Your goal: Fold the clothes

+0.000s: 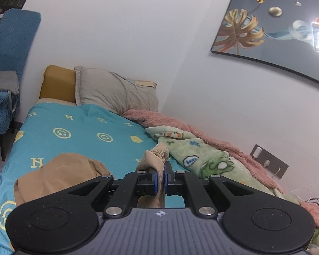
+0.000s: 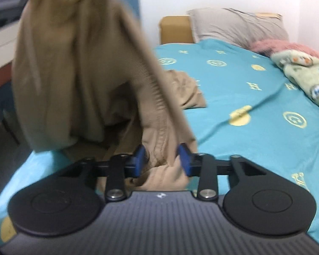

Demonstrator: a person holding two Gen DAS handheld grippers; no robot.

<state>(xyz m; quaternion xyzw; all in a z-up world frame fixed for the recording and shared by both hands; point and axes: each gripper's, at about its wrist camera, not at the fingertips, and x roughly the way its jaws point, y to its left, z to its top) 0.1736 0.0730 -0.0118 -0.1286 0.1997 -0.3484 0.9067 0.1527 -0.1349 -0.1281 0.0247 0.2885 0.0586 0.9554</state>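
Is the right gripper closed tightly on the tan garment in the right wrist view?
No, the right gripper stands open, its pads apart around the tan garment.

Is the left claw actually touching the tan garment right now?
Touching. The left wrist view shows the left claw nearly closed, with a bunched strip of the tan garment pinched between its blue pads.

The tan garment is soft ribbed knit cloth, matt. The teal bedsheet looks like smooth printed cotton. The pink blanket is shaggy fleece, the green blanket a plush pile. Each hand-held gripper, left and right, is matt black plastic with shiny metal screws and blue rubbery pads. The framed picture is glossy.
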